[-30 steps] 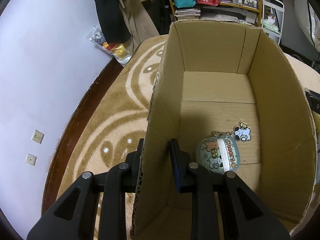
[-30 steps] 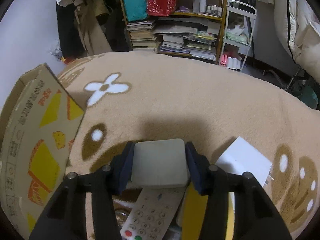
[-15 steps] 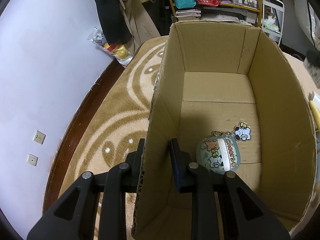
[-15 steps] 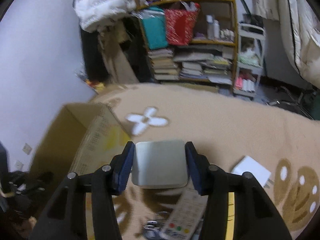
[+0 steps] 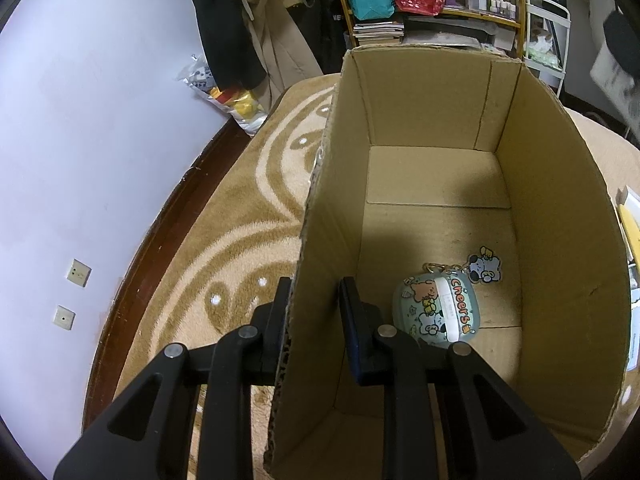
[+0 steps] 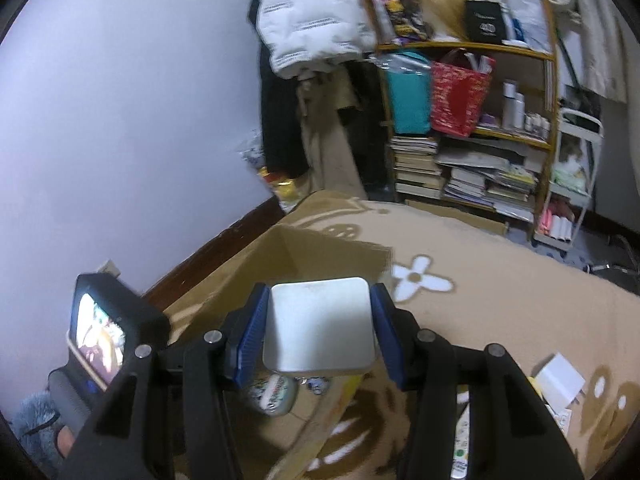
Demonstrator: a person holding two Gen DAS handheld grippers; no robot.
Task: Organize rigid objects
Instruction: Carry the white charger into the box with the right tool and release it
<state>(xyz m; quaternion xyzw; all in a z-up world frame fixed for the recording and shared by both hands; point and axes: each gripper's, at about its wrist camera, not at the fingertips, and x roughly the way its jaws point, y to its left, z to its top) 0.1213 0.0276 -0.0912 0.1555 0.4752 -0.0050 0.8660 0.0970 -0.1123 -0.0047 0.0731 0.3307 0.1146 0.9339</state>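
Since 1 s ago the right gripper [image 6: 320, 328] has lifted off the carpet and swung left: its silver square tin [image 6: 320, 326], clamped between the blue pads [image 6: 250, 332], now hangs over the open cardboard box [image 5: 432, 128], w/ the remote [image 6: 460, 440] left at lower right of the right wrist view. Left gripper [image 5: 314, 320] unchanged, fingers pinching the box's left wall [image 5: 328, 240], one finger outside, one inside.

Readable text: "cheers" in red on the round cartoon case [image 5: 436, 310] lying on the box floor at lower centre of the left wrist view; dog charm [image 5: 484, 268] attached at its upper right. Other print too blurred to read.

Box near wall is cut off by frame bottom. In the right wrist view the case is mostly hidden under the tin, and the small screen [image 6: 100, 336] at lower left is smeared.

Surface: tan carpet [image 6: 500, 292] w/ white flower pattern. Room: lilac wall [image 5: 100, 120], shelf [image 6: 472, 128] w/ teal and red bags, stacked books, hanging coats.
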